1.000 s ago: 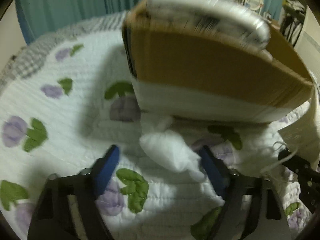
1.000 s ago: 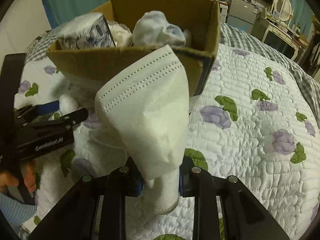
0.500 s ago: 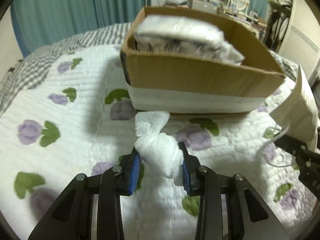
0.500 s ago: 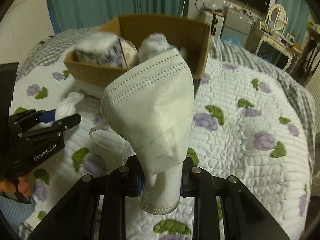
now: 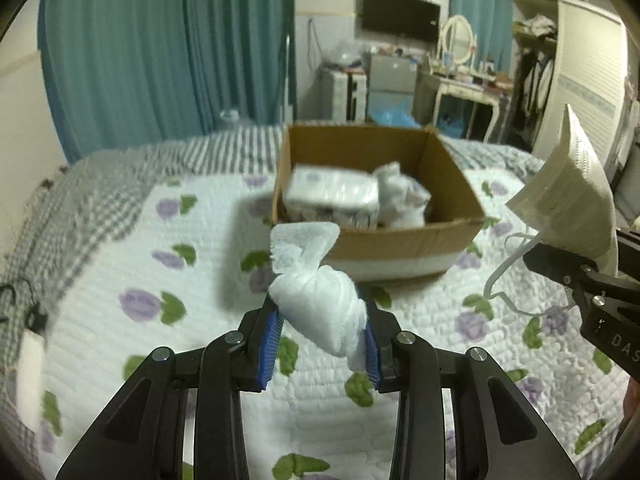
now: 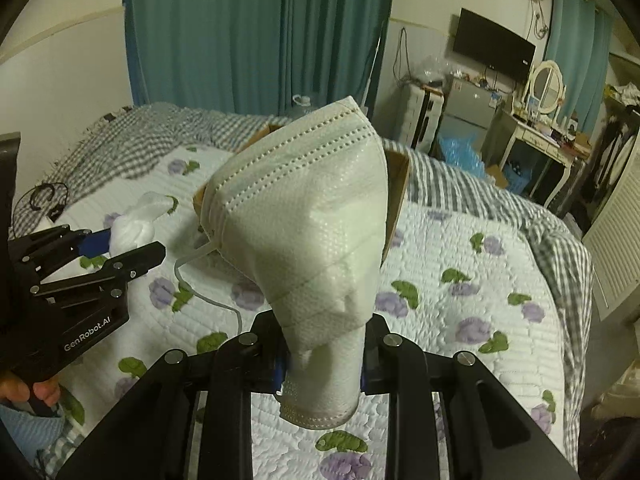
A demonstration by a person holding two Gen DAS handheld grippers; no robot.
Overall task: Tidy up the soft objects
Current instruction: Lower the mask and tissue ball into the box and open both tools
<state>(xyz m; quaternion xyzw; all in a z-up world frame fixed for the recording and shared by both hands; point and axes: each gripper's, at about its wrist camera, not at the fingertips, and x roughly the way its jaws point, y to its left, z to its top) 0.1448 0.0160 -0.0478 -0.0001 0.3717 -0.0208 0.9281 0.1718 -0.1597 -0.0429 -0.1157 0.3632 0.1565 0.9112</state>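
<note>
Softness is showing: the left gripper [image 5: 320, 340] is squeezing a knotted white cloth bundle [image 5: 320, 308] mid-body, its jaws having just closed on it, while the right gripper [image 6: 322, 364] is pinching a light, floppy face mask [image 6: 308, 232] by its lower fold, cardboard box [image 5: 452, 236] at twelve o'clock.

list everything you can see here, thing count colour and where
cardboard box: 1, brown, on the quilt
tissue pack: 1, white wrapper, in the box, left
crumpled white cloth: 1, in the box, right of the pack
quilt: 1, white with purple flowers, over the bed
curtains: teal, behind the bed
TV: 1, black, on the wall
knotted white wad: 1, in the left hand-held gripper
face mask: 1, white, in the right hand-held gripper
hand: 1, holding the left gripper
</note>
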